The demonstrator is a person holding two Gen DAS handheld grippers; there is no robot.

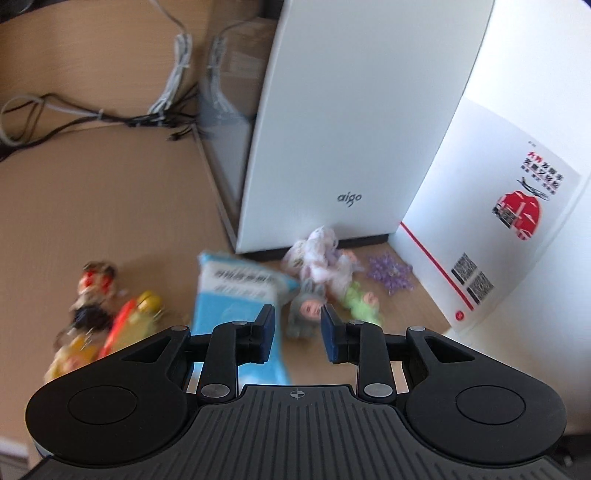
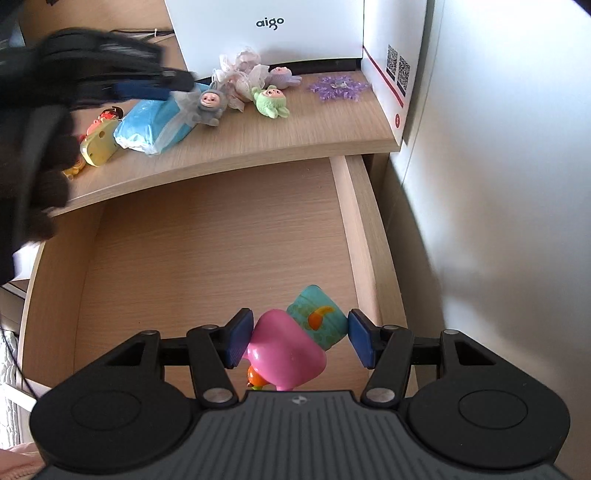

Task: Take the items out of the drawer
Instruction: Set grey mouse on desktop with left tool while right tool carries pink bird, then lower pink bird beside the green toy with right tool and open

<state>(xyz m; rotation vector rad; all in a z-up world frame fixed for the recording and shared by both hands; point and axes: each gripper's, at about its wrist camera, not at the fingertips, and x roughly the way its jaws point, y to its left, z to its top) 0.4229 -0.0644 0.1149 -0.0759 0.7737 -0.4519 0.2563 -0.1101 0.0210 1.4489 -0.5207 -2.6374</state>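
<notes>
In the right wrist view the open wooden drawer point(image 2: 354, 229) lies below the desk top point(image 2: 295, 129). My right gripper point(image 2: 300, 339) is over its front right corner, shut on a pink and teal plastic toy point(image 2: 288, 354); one pad presses the pink part, the other the teal. My left gripper point(image 1: 299, 334) hangs over the desk top, open, with nothing between its pads. Just beyond its fingertips lie a grey plush doll point(image 1: 306, 314) and a blue packet point(image 1: 236, 295). In the right wrist view the left gripper point(image 2: 177, 79) is a dark blur beside that grey doll point(image 2: 210, 105).
Lying on the desk: a green doll point(image 2: 271, 101), a purple doll point(image 2: 282, 75), a white frilly bundle point(image 2: 240, 74), purple beads point(image 2: 338, 86), a yellow toy point(image 2: 98, 144). A white aigo box point(image 2: 269, 29) and a QR-code box point(image 2: 391, 74) stand behind. Cables point(image 1: 110, 118) run far left.
</notes>
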